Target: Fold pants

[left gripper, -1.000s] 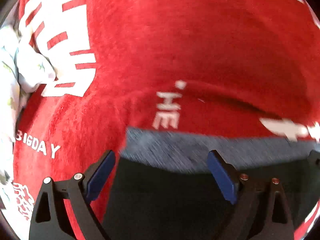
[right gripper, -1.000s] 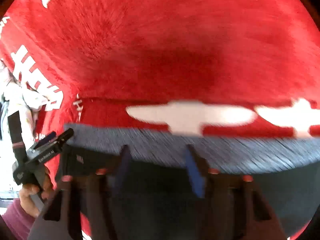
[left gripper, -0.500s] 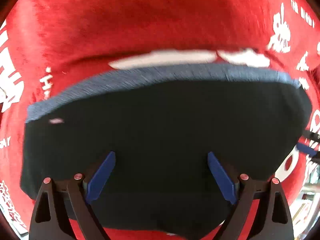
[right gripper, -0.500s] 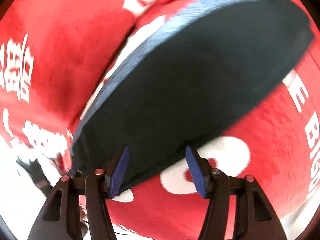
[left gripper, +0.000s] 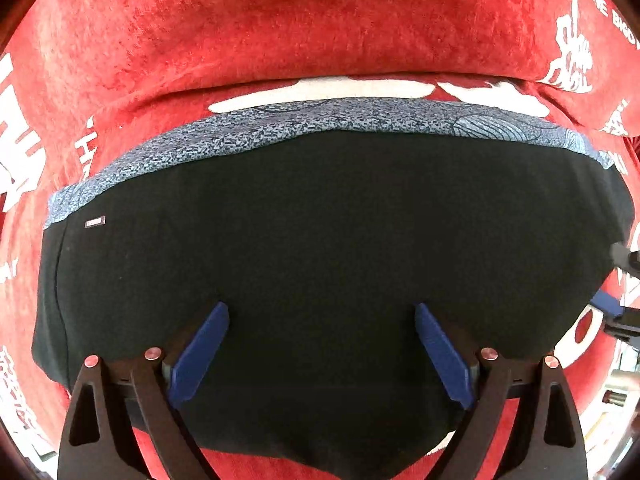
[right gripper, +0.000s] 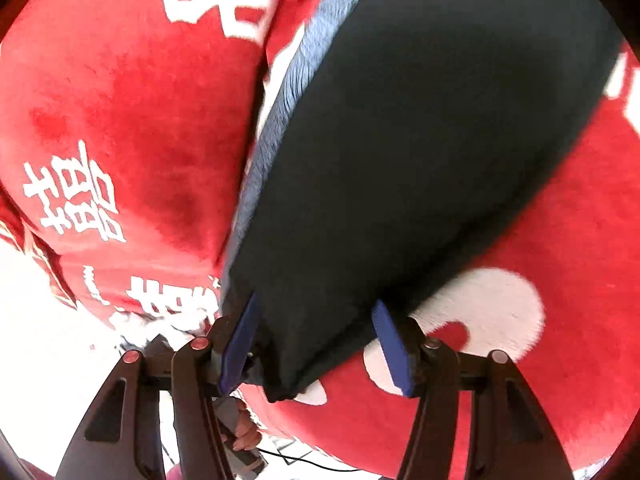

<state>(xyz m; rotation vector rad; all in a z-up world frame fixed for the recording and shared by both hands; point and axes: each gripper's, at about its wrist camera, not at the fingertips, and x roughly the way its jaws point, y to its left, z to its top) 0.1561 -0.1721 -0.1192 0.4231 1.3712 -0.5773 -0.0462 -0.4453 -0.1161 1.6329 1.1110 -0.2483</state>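
Note:
Black pants (left gripper: 320, 220) with a speckled blue-grey waistband (left gripper: 280, 128) lie folded flat on a red blanket (left gripper: 280, 28). My left gripper (left gripper: 320, 308) points down over the near half of the pants, open, with nothing pinched between its blue pads (left gripper: 200, 352). In the right wrist view the pants (right gripper: 420, 140) run diagonally, waistband (right gripper: 288, 92) along their left edge. My right gripper (right gripper: 316, 304) is open, and the near corner of the pants lies between its fingers without being pressed. The right gripper's blue tip (left gripper: 606, 306) also shows at the left view's right edge.
The red blanket (right gripper: 120, 100) carries white printed characters and a white ring shape (right gripper: 492, 300). A raised fold in it runs behind the waistband. A bright white area (right gripper: 40, 340) lies past the blanket's edge. A hand (right gripper: 244, 432) on a grey handle shows below my right gripper.
Both views have pulled back from the waistband edge, and the whole folded pants now show. The right gripper has rolled and swung to the pants' corner. The left gripper has held still lately.

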